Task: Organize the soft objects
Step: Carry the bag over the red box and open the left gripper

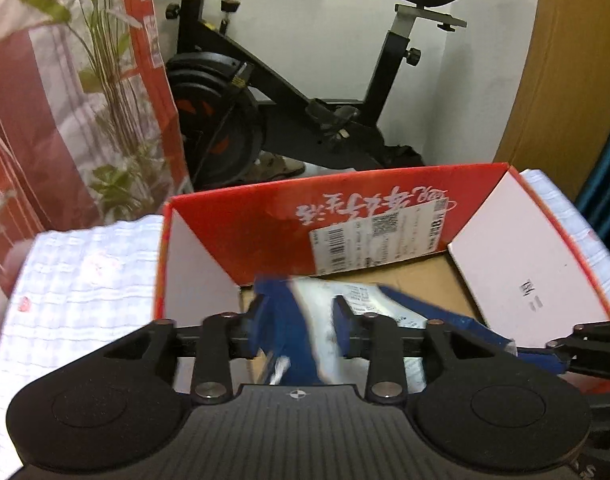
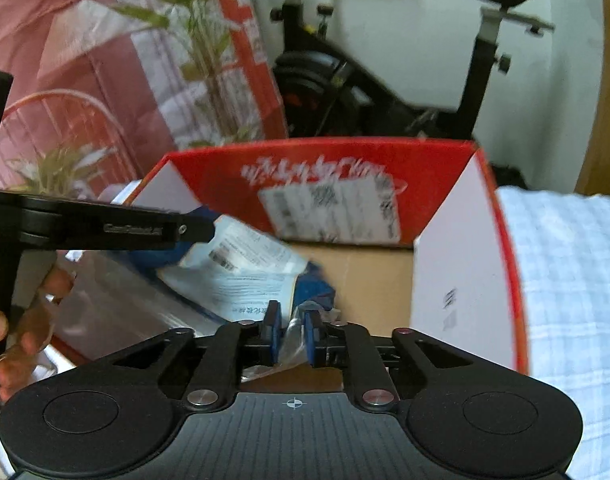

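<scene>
The exercise bike (image 1: pixel 305 92) fills the back of the room, and in front of it a red cardboard box (image 1: pixel 265 224) stands open on a white quilted bed cover (image 1: pixel 77 280), its flaps up and its brown floor largely bare. The task's thing, a soft blue-and-white plastic package (image 1: pixel 301 340) with a printed label, hangs over the box's near side, partly inside it, carried between the 2 tools. The left hand-held gripper (image 1: pixel 299 324) has its jaws half spread with the package between them; the blur hides whether the pads press on the blue part, so I cannot tell if it is grasping or already let go. The right hand-held gripper (image 2: pixel 291 330) is nearly closed, with a crinkled clear flap of the wrapping between its blue pads; whether they pinch that film or have just freed it I cannot tell either. The step in hand looks like lowering the package into the box. To do it well, bring both ends down level until the package lies on the cardboard floor, then open both sides together, so neither end drags it back over the rim; keep the fingers clear of the white side flaps. Both tools point steeply down into the box, side by side, and the person's left hand (image 2: pixel 25 320) wraps its handle at the right view's left edge.
</scene>
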